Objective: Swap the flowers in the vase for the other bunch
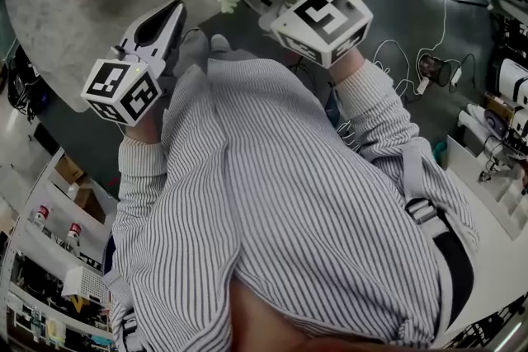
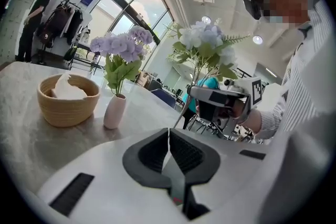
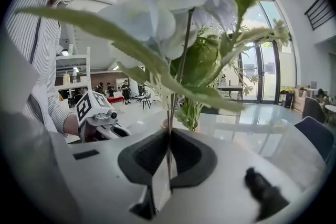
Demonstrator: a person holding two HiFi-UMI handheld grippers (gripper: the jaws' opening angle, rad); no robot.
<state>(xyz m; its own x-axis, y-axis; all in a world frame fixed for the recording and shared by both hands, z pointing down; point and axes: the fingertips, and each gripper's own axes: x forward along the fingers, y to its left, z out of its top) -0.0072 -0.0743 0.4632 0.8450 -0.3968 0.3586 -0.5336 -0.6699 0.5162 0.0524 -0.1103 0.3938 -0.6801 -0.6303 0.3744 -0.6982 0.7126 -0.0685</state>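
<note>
The right hand-held gripper [image 3: 169, 136] is clamped on the thin stem of the pale blue bunch [image 3: 173, 2], which it holds upright off the near edge of the table [image 2: 31, 139]. The left hand-held gripper [image 2: 168, 136] has its jaws pressed together with nothing between them. Farther in on the table, the white vase [image 2: 114, 111] holds the purple flowers [image 2: 123, 44], with a woven basket [image 2: 68, 99] just beside it.

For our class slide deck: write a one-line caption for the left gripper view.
Shut left tool faces purple flowers in the vase; right tool holds the pale bunch.
</note>
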